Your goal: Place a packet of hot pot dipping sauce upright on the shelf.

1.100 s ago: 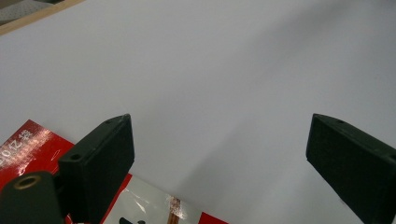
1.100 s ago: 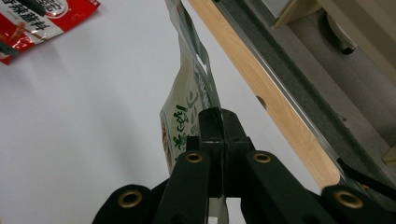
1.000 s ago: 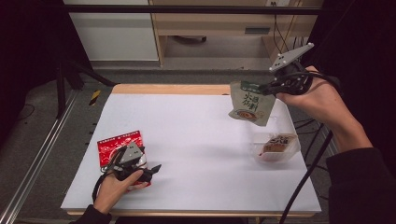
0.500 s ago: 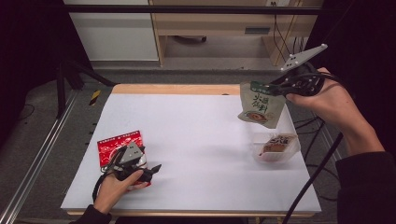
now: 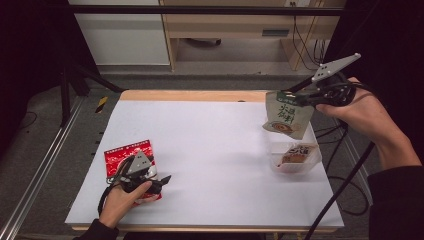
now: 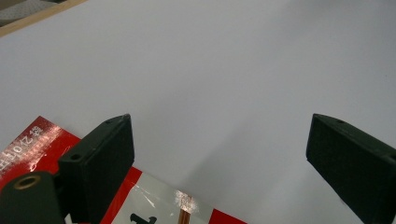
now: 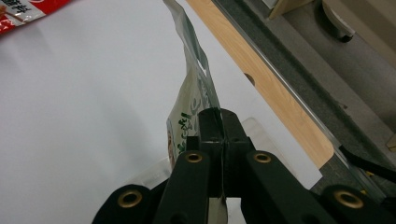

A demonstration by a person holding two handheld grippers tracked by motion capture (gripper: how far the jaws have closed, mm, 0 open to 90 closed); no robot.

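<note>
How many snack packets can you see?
3: a red packet under the left gripper, a green-and-white pouch hanging from the right gripper, and a clear packet lying below it.

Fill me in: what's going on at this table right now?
A person works at a white table with tongs in each hand. The right tongs are shut on the top edge of a green-and-white pouch, holding it in the air above a clear plastic tray with a packet inside, near the table's right edge. The left tongs are open and low, resting by a red packet that lies flat near the front left corner.
</note>
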